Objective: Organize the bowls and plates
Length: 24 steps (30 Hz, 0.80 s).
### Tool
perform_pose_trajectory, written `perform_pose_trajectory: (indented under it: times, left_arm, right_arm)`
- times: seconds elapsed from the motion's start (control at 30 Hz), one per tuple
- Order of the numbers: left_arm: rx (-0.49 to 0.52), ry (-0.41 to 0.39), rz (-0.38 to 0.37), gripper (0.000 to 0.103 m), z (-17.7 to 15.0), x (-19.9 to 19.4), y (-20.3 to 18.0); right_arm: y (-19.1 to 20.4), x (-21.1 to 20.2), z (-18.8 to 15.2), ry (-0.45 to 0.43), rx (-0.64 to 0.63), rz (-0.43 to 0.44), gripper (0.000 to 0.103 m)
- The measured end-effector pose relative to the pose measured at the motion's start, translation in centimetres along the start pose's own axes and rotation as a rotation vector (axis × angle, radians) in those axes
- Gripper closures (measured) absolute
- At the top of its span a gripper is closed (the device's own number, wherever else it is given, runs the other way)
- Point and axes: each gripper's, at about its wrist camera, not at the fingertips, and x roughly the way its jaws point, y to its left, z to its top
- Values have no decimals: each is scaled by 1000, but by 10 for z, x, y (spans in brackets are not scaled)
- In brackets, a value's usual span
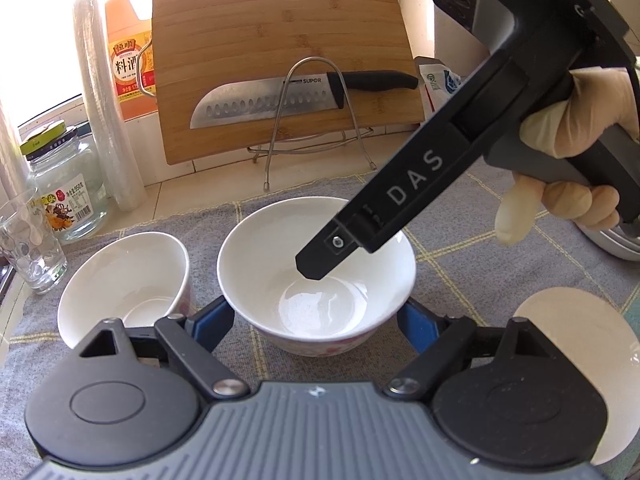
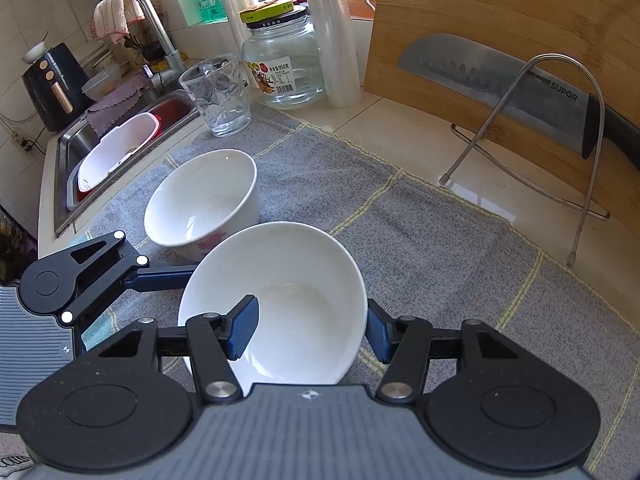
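Note:
A white bowl [image 1: 320, 280] with a pink flower print stands on the grey cloth [image 1: 480, 272]. My left gripper [image 1: 316, 324] straddles it, with both blue pads against its outer wall. My right gripper [image 2: 310, 330] comes down from the upper right and is shut on the same bowl [image 2: 292, 280]: one pad sits inside, the other outside the right wall. Its fingertip [image 1: 316, 266] shows inside the bowl in the left wrist view. A second white bowl [image 1: 124, 280] stands just to the left, also seen as the far bowl [image 2: 200, 200]. A white plate [image 1: 580, 360] lies at the right.
A bamboo cutting board [image 1: 280, 40] with a knife [image 1: 260, 100] leans on a wire stand [image 1: 312, 120] at the back. A drinking glass [image 2: 218, 92], a glass jar [image 2: 284, 60] and a film roll [image 2: 336, 40] stand at the cloth's far edge. A sink [image 2: 120, 152] lies further left.

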Motion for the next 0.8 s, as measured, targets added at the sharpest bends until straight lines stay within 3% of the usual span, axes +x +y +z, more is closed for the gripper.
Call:
perform_pose_trajectory:
  times: [0.8]
  left_arm:
    - [22, -29, -10, 15, 4, -75, -32]
  right_arm:
    - [38, -78, -34, -74, 14, 49, 41]
